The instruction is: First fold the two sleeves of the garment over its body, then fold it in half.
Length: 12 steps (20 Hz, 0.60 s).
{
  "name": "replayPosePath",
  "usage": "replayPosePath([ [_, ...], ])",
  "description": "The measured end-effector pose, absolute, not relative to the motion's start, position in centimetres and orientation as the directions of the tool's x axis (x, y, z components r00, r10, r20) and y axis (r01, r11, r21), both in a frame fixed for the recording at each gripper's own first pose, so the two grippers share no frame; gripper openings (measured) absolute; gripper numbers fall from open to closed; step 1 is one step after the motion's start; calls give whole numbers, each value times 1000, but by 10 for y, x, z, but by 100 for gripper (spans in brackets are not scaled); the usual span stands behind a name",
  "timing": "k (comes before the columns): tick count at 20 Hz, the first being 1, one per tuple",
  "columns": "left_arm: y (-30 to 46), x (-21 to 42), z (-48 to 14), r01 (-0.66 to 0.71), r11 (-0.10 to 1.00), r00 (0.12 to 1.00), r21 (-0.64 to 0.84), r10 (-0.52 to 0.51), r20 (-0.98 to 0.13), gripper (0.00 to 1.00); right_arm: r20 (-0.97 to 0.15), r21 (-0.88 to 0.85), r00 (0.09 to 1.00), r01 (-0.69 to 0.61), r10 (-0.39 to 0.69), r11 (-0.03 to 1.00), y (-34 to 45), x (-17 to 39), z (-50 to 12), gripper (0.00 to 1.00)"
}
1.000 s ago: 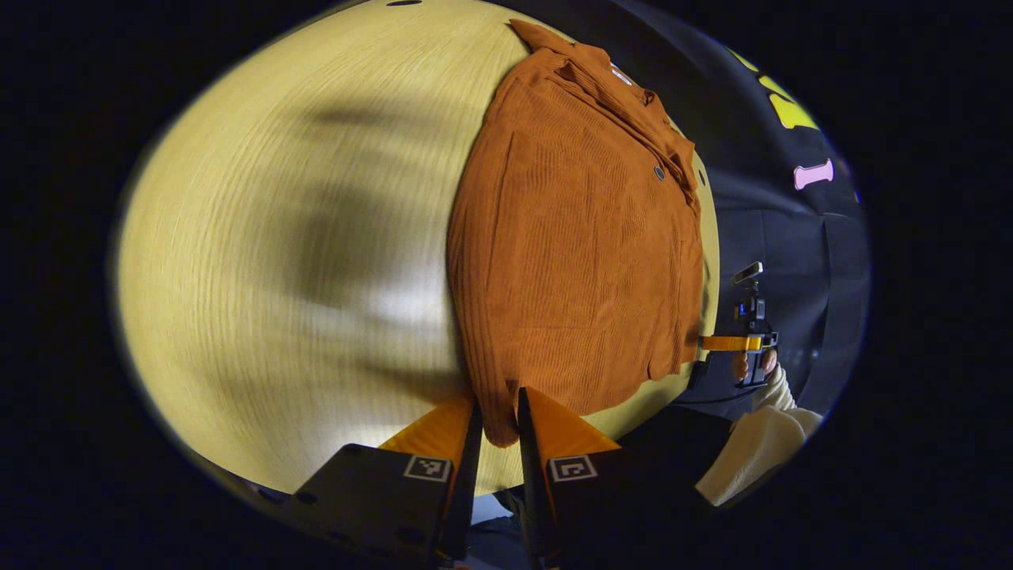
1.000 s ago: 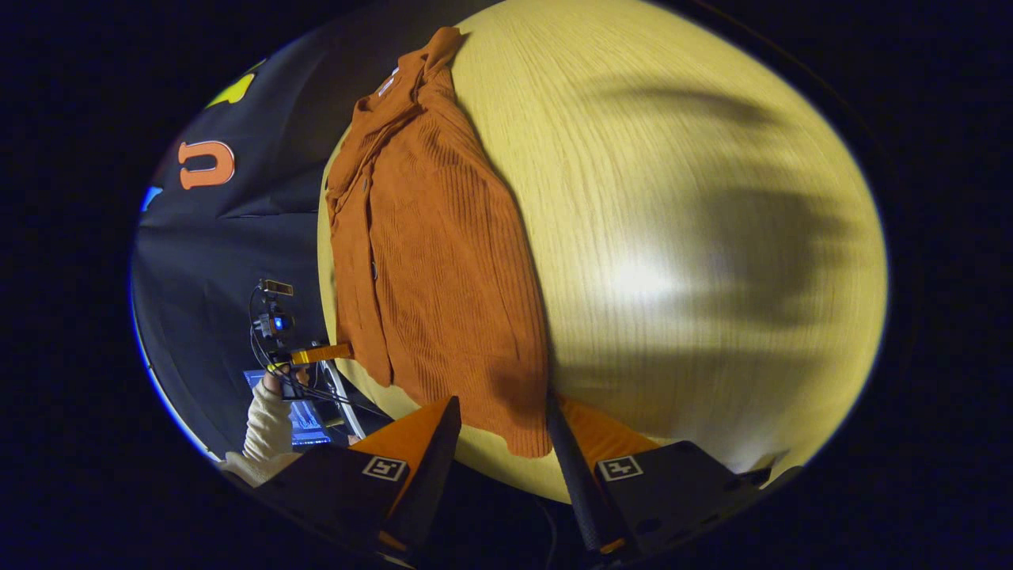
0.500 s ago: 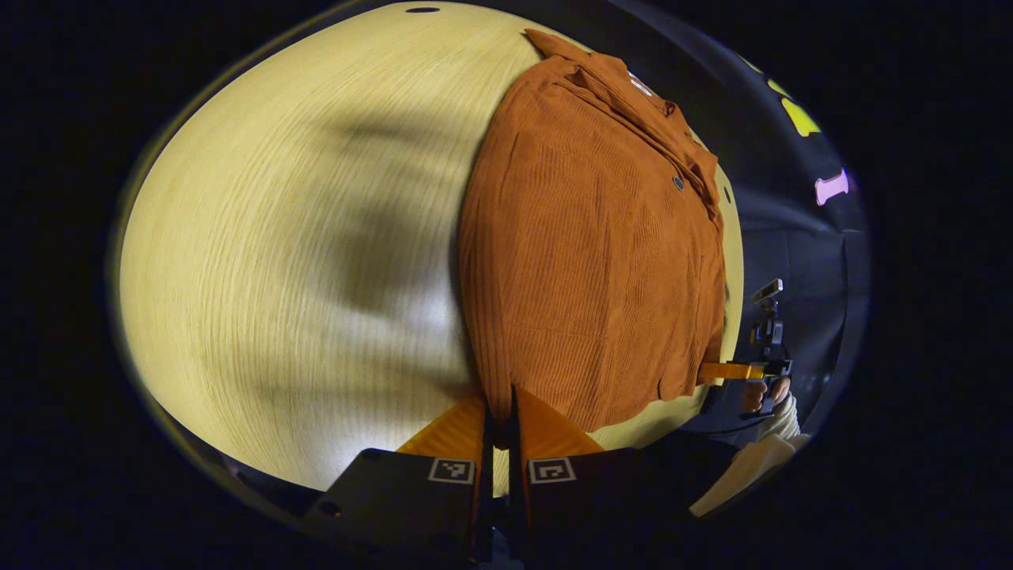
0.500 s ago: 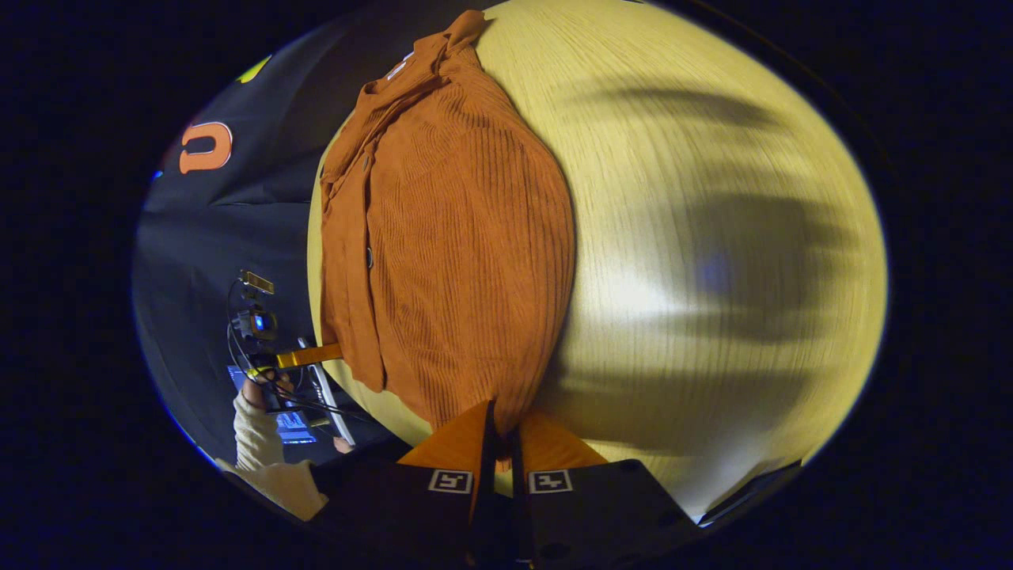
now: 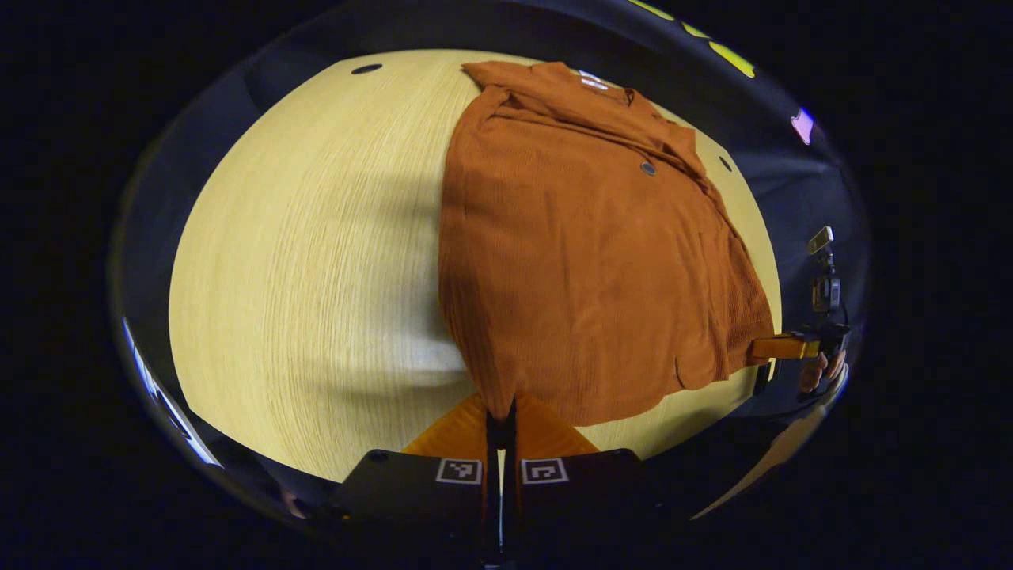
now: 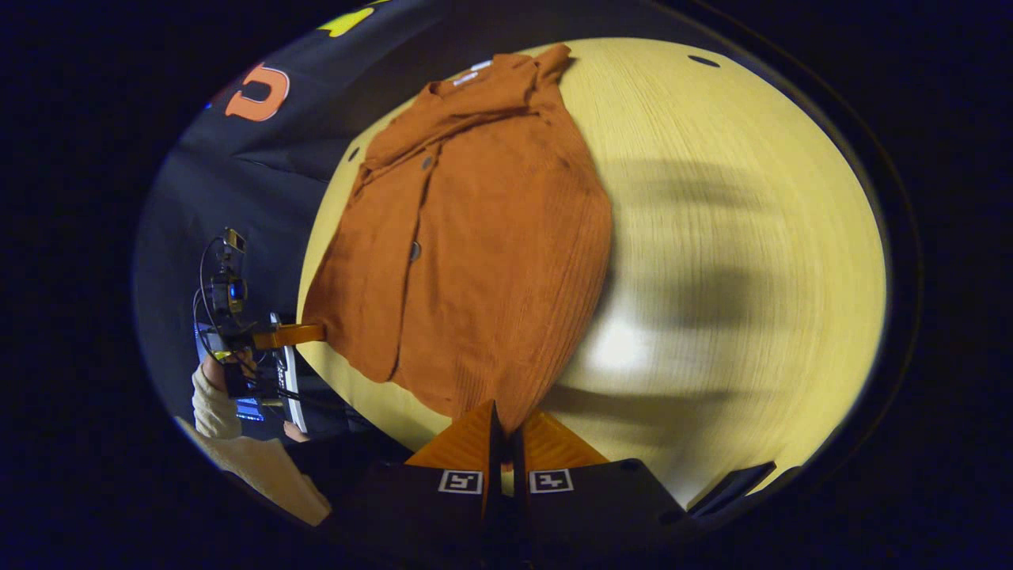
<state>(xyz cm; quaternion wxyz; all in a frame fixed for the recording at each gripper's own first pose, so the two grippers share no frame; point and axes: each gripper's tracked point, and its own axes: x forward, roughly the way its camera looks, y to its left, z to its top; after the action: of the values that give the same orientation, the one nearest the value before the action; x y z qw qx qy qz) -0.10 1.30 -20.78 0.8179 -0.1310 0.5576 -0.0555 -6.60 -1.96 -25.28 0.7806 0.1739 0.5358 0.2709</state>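
Your left gripper (image 5: pixel 500 412) and right gripper (image 6: pixel 503 419) are each clamped tight on a bottom corner of the shirt (image 5: pixel 586 245), lying sleeves-in on the table (image 5: pixel 301 261), ready for halving.

A pale wood-grain table (image 5: pixel 316 261) carries a rust-orange ribbed garment (image 5: pixel 586 261) spread flat.
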Motion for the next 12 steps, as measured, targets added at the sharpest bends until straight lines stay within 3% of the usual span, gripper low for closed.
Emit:
replayPosePath([
  [8,11,84,-91,18,957,602,-289,-242,-761,4,-611,532,475,-345,633,773,-10,-6,-124,7],
  [12,29,146,-41,86,979,717,-185,-190,-671,4,-538,497,560,-393,630,774,0,49,-63,7],
])
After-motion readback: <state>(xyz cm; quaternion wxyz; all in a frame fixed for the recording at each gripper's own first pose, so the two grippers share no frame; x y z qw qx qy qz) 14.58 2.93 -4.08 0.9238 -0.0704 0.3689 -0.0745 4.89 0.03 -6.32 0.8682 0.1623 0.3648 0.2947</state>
